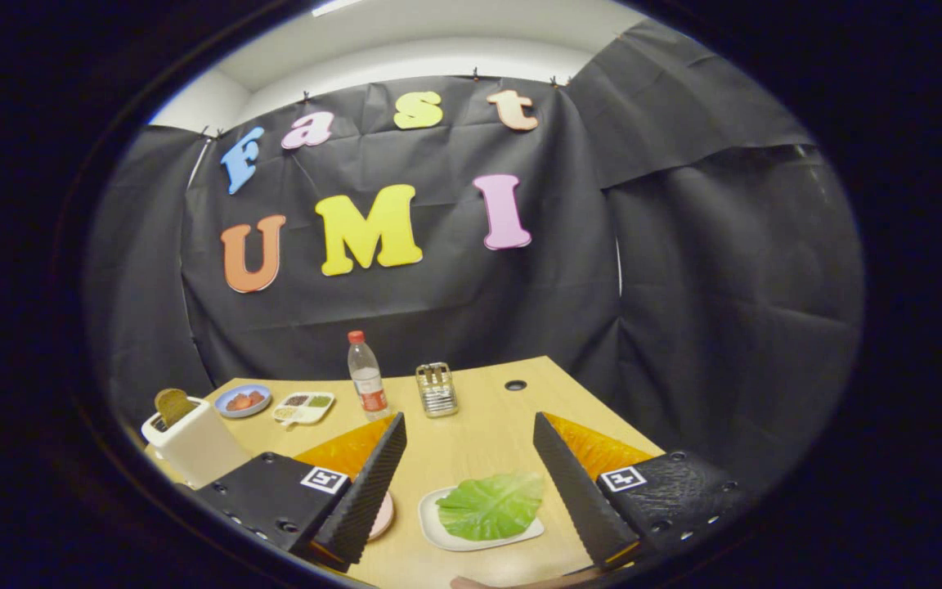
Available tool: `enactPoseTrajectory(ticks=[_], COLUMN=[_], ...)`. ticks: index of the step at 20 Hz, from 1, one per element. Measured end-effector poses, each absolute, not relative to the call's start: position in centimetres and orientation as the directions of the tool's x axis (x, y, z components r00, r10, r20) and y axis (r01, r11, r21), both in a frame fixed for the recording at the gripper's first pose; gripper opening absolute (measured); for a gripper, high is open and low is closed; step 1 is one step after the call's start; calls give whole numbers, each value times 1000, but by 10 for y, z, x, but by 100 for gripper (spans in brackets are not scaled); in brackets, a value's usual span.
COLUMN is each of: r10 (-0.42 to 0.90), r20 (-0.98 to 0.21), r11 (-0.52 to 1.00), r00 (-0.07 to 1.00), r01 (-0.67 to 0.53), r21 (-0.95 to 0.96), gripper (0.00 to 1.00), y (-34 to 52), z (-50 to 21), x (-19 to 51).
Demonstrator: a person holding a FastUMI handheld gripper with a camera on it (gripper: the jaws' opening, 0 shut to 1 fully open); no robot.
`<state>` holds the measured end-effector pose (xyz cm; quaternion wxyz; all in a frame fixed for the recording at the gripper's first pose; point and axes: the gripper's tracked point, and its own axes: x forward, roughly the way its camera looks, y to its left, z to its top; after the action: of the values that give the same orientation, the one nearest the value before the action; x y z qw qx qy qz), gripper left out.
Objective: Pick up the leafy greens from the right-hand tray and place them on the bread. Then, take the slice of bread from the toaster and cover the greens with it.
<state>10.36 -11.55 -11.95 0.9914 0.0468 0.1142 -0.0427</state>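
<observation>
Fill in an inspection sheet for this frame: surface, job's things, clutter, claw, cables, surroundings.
Surface: wooden table with a round grommet hole.
Job's things: leafy greens lie on a white tray between the fingers; bread slice stands in the white toaster; a pink plate is partly hidden behind one finger.
Clutter: water bottle, metal holder, blue dish, divided tray.
Claw: claw open, above the greens, not touching.
Cables: nothing seen.
Surroundings: black cloth wall.
</observation>
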Motion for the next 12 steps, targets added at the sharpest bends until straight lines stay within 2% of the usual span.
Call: enactPoseTrajectory(ticks=[6,12], r10=[-102,-109], r20=[-388,-591], r11=[976,969], r00=[916,800], r01=[168,217], r21=[140,115], gripper=[96,96], y=[-159,-175], z=[-177,-247], x=[134,151])
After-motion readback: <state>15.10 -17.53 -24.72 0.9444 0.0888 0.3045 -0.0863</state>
